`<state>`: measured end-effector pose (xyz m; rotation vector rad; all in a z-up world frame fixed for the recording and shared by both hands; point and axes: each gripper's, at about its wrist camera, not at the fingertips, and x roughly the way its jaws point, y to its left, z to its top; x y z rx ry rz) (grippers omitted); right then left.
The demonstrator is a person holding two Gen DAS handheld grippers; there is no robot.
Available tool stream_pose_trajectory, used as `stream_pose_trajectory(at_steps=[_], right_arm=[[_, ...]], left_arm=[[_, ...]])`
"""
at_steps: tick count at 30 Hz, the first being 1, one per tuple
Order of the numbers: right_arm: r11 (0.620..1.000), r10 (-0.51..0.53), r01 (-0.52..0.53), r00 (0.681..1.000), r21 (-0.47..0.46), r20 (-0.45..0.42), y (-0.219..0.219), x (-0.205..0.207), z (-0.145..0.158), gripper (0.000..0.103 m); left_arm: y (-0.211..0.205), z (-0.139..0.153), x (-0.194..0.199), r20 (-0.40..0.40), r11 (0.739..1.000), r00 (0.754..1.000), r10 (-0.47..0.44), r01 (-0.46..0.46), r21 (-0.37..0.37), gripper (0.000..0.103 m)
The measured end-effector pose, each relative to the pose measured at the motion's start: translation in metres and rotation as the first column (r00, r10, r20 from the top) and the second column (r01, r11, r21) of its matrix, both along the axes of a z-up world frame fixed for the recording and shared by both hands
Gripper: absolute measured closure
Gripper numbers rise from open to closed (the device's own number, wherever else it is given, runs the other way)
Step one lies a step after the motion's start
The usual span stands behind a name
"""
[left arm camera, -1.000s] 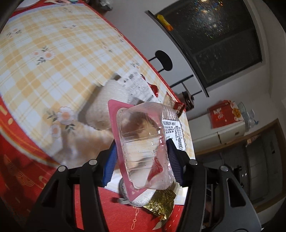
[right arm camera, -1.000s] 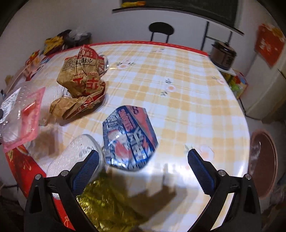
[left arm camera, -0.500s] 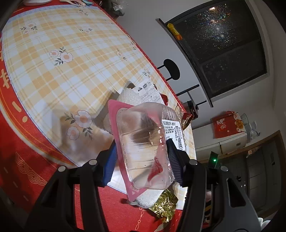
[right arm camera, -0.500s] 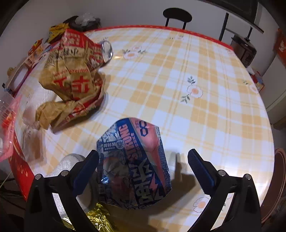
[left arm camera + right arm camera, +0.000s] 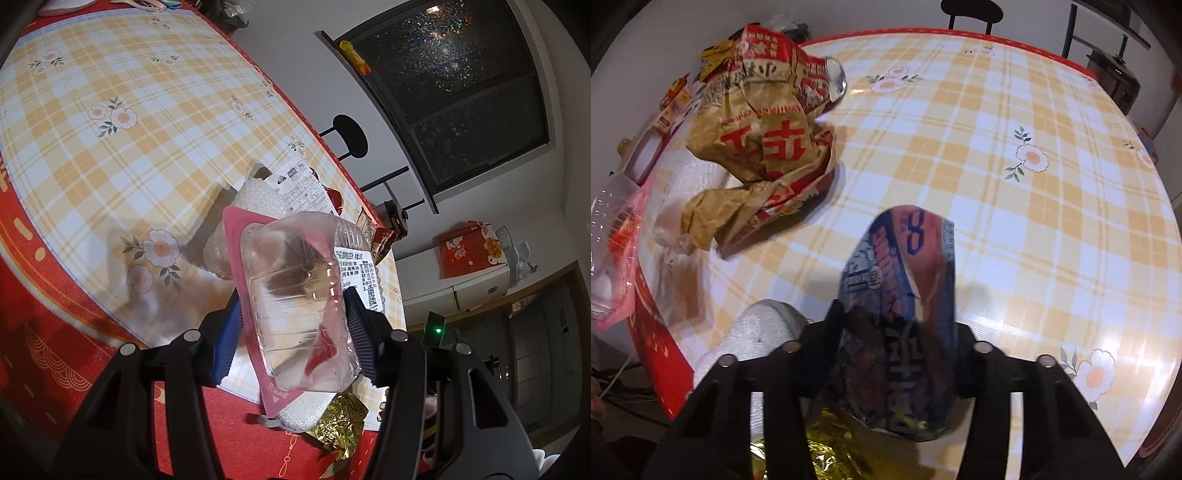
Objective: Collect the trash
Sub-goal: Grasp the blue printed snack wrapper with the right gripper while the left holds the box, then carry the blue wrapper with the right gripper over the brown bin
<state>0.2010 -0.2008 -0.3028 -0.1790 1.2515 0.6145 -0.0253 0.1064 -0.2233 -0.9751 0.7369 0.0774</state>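
1. We find the right gripper (image 5: 897, 328) clamped on the blue and red foil lid (image 5: 905, 295). A second ago its jaws stood wide with the lid lying flat between them; they have just been closing, and the lid is now buckled into a narrow fold between the pads.
2. The lid sits over the yellow checked tablecloth (image 5: 1015, 206), near the table's front edge, with a white foam bowl (image 5: 753, 339) just to its left and crumpled gold foil (image 5: 827, 454) below it.
3. The right wrist view has dropped closer to the table than a second ago and tilts more steeply down.
4. The crumpled brown paper bag (image 5: 764, 144) lies further back on the left, apart from the lid, in the same spot on the cloth as before.
5. The left gripper (image 5: 293, 325) remains clamped on the clear plastic tray (image 5: 299, 306) with its pink backing; the grip is unchanged from the earlier frame.
6. That tray is held above the table's red edge (image 5: 55, 332), over a second foam bowl (image 5: 255, 199) and a printed lid (image 5: 303, 188).
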Motion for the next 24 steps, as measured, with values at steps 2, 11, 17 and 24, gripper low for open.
stream_pose_trajectory(at_steps=[2,11,17,24], right_arm=[[1.0,-0.017,0.017,1.0,0.021,0.006,-0.003,-0.001,0.007,0.079],[0.99,-0.114,0.104,0.988,0.093,0.109,-0.024,-0.023,0.046,0.097],[0.974,-0.207,0.187,0.965,0.127,0.16,-0.046,-0.042,0.066,0.097],[0.936,-0.33,0.292,0.923,0.197,0.199,-0.066,-0.066,0.091,0.097]], left_arm=[[0.0,0.002,0.002,0.006,1.0,1.0,-0.007,0.007,0.003,0.048],[-0.004,0.007,0.018,0.032,0.998,0.997,-0.063,0.063,0.003,0.048],[-0.01,0.013,0.034,0.059,0.991,0.989,-0.136,0.135,0.01,0.048],[-0.015,0.017,0.055,0.078,0.972,0.969,-0.236,0.235,0.024,0.048]])
